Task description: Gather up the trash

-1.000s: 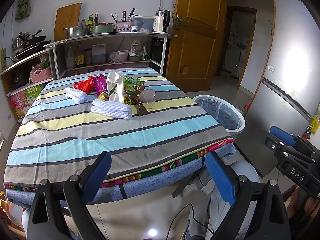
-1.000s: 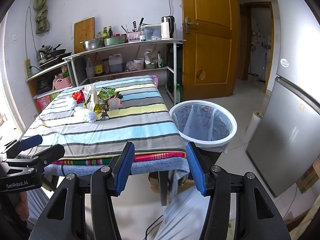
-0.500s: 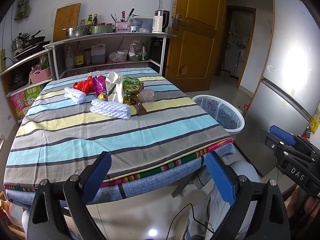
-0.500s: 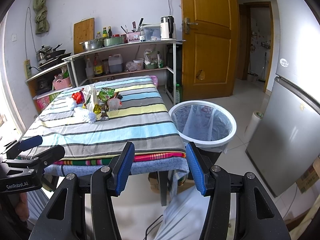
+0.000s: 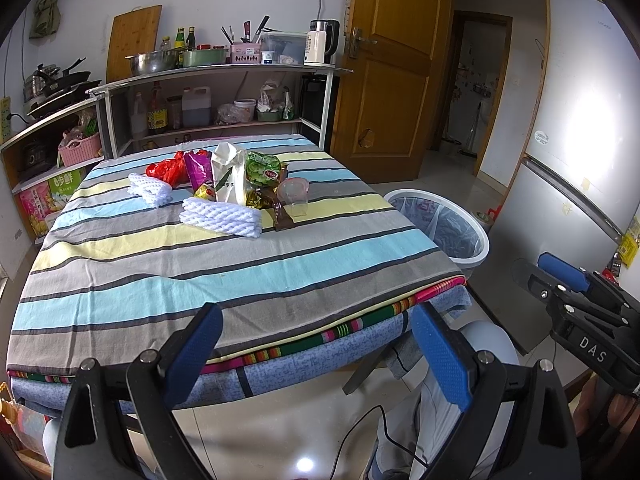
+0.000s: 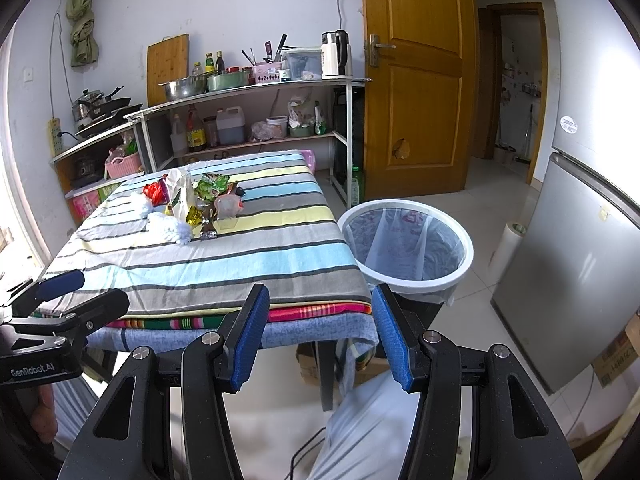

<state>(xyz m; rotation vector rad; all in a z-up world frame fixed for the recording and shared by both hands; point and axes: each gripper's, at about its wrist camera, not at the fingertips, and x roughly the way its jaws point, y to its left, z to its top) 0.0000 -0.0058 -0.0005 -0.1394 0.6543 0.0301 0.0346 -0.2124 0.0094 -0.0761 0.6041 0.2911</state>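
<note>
Left wrist view: both tools wide open and empty, trash piled at far end of surface

Left wrist camera: I see my left tool (image 5: 316,354) held short of the near edge of the striped surface (image 5: 224,264), blue pads spread wide, nothing between them. My right tool (image 5: 576,292) pokes in at the right edge, mostly cut off by the frame. In its own view my right tool (image 6: 320,334) is open too, narrower gap than the left, holding nothing.

Containers: white trash bin (image 6: 406,244) stands on the floor just beside the right side of the surface, lined with a thin clear bag. I see only the liner inside; the bottom is hard to make out through the plastic. A clear plastic cup (image 5: 294,194) lies tipped among the trash; I can't tell if anything is in it.

Trash pile (image 5: 236,180) sits at the far end of the surface, well away from both tools: white foam net sleeve (image 5: 222,218) in front, a second one (image 5: 150,188) to the left, red plastic bag (image 5: 166,170), purple wrapper (image 5: 198,170), upright white paper bag (image 5: 228,174), green snack packet (image 5: 262,168), dark brown wrapper (image 5: 282,218). Small yellow-green wrappers are half hidden behind the paper bag; I can't count them.

Shelf (image 5: 224,80) behind holds pots, bottles, a kettle. Fridge (image 6: 580,216) at right is partly cut off.
</note>
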